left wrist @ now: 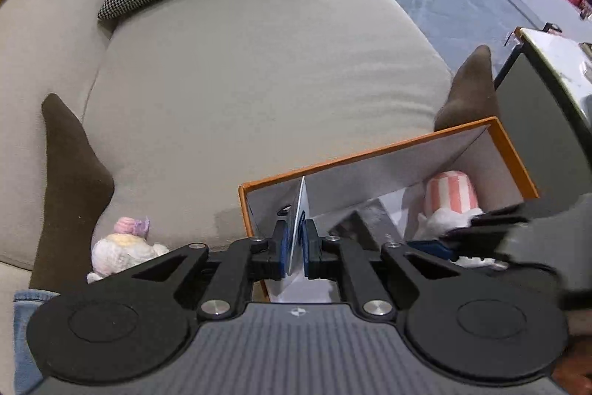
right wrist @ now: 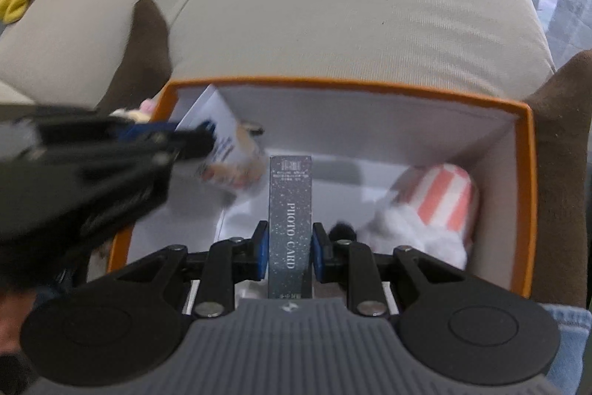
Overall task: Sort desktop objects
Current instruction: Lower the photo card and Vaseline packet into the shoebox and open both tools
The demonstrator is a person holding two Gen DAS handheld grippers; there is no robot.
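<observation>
our right claw [right wrist: 286,256] is clamped on a slim, dark, speckled box printed "photo card" [right wrist: 290,210], its blue pads pressing the two narrow sides. the box's long axis runs straight ahead along the claw's fingers and points down into the orange-rimmed cardboard box [right wrist: 530,173] that lies directly beneath and ahead of it. our left claw [left wrist: 295,245] is nearly closed on a thin white card [left wrist: 298,221], held on edge between its pads; seen from the right wrist, the card carries blurred blue print and a picture, and it hangs just inside the left wall of the same box.

the relation that matters: both held things are already over the box's white interior, so we judge the coming move to be a short lowering and a release, with neither claw needing to travel sideways. the right claw sits nearer the box's middle, the left one nearer its left wall.

ahead and right of the right claw, a soft plush toy [right wrist: 440,202] with a pink-and-white striped part lies on the box floor. another fluffy pastel plush [left wrist: 124,247] rests outside, left of the left claw, on the beige woven sofa cushion [left wrist: 259,80].
</observation>
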